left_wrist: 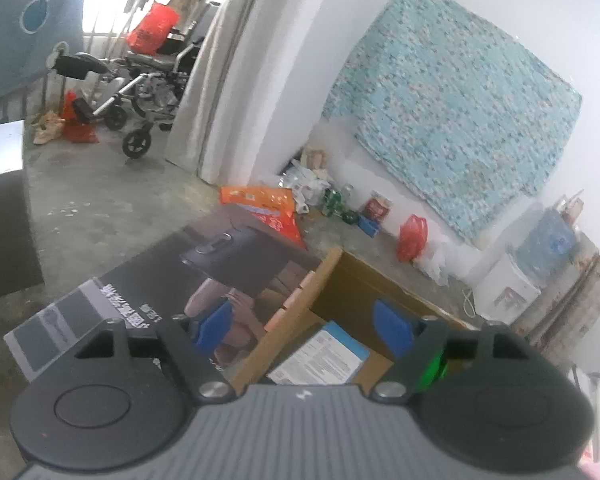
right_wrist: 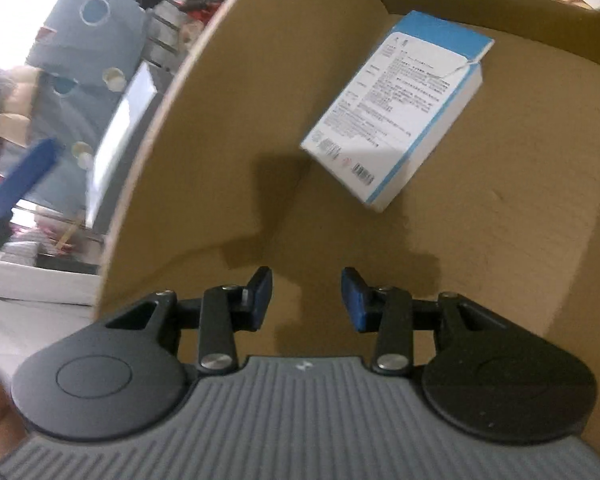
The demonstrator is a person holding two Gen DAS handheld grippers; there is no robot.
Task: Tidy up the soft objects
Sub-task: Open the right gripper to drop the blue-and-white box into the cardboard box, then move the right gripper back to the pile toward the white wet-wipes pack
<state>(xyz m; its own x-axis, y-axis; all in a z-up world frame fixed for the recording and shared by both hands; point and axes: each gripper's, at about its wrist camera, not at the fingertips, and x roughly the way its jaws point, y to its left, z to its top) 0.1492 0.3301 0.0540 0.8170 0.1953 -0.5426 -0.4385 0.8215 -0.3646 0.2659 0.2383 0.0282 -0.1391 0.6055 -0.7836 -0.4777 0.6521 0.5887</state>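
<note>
An open brown cardboard box stands on the floor, and its inside fills the right wrist view. A white and blue printed carton lies flat on the box floor, also visible as a carton in the left wrist view. My left gripper is open wide, its blue pads on either side of the box's near wall edge, nothing held. My right gripper points down into the box, open with a bare gap between its pads. A blue finger of the left gripper shows outside the box wall.
A flat black printed carton lies left of the box. Beyond are an orange bag, green bottles, a red bag, a white appliance, a wheelchair and a patterned blue pad against the wall.
</note>
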